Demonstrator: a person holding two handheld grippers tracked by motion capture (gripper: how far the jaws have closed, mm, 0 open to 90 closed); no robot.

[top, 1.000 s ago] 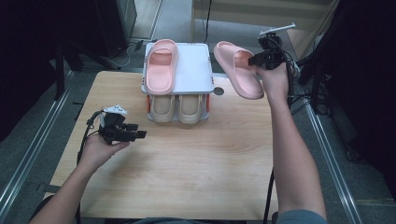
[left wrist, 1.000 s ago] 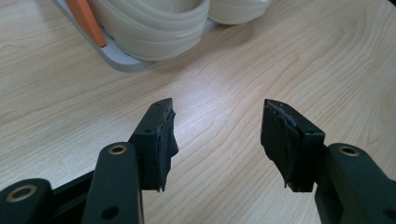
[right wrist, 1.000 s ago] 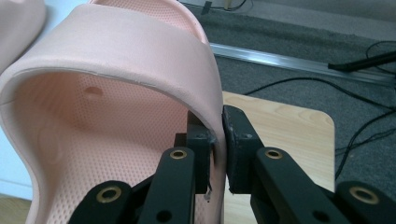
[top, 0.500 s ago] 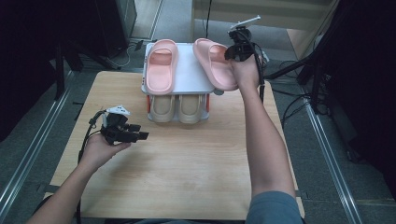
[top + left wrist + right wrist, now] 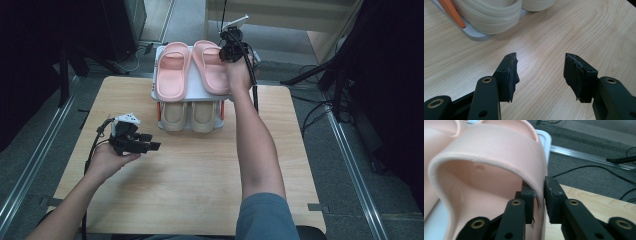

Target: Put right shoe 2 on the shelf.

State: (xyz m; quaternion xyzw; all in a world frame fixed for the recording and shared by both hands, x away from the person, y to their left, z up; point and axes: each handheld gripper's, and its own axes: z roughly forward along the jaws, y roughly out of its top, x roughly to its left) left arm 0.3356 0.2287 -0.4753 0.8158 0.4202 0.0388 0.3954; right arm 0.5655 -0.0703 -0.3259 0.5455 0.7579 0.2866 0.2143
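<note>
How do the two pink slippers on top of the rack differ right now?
The left pink slipper lies free on the rack's top shelf; the right pink slipper has the right gripper astride its strap, whose jaws have just been opening. The left one lies straight; the right one angles slightly, toe toward its partner. Both are the same pink, sole down, side by side.

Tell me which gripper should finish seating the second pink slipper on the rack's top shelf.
Right. The right gripper, jaws just opening, straddles the strap of the pink slipper on the rack; the left gripper waits open over the table.
</note>
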